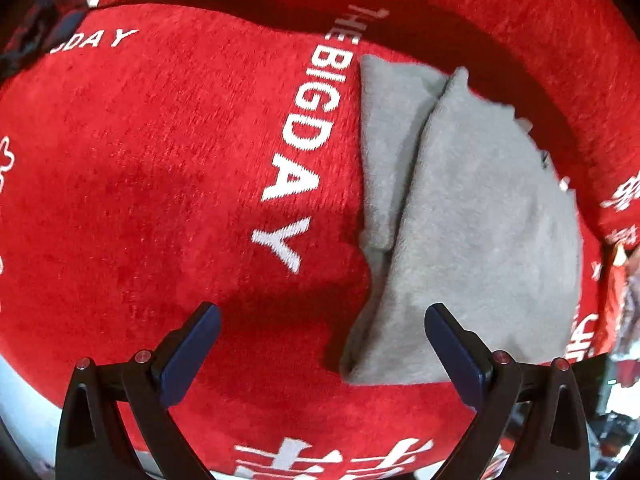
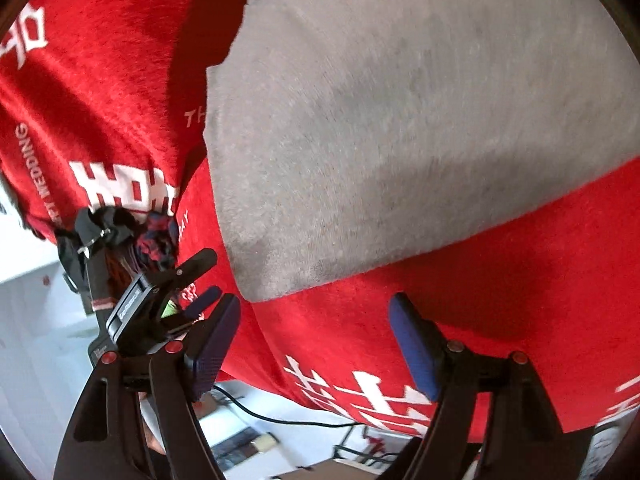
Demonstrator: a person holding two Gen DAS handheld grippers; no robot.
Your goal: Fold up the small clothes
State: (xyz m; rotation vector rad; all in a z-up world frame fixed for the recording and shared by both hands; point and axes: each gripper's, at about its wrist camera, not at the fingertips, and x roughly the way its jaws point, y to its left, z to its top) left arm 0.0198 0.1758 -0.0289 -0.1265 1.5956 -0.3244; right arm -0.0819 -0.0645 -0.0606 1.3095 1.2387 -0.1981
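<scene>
Left tongs point(image 1: 322, 334) were wide open, holding nothing, blue pads point(image 1: 188, 354) hanging above the red cloth point(image 1: 140, 168). The right pad sat over the near corner of the grey garment point(image 1: 476, 216); contact couldn't be judged from this view.

Garment lay folded on the red cloth, right of the white "THE BIG DAY" lettering point(image 1: 308, 136). It showed as two overlapping layers: a narrower strip on the left, a wider panel on top to the right, with a fold line running diagonally between them. Its far-right edge looked jagged and blurred. The red cloth ran under it and rose in a fold behind, with a dark shadow between.

Right tongs point(image 2: 316, 346) were also wide open and empty, pads point(image 2: 414, 354) above bare red cloth point(image 2: 460, 288), just short of the garment's point(image 2: 400, 120) near edge. From the right wrist view the garment filled most of the upper frame, flat grey, with its rounded near corner close to the left pad.

The left tongs point(image 2: 202, 280) showed in the right wrist view as well, at lower left beside the right tongs' left pad, one blue pad visible.

Dark bundled fabric point(image 2: 156, 240), red and navy, sat at the cloth's left edge; what it was couldn't be told. The red cloth draped over the near edge, white characters point(image 2: 360, 400) printed along it. A black cable point(image 2: 280, 420) lay on a pale floor below.
</scene>
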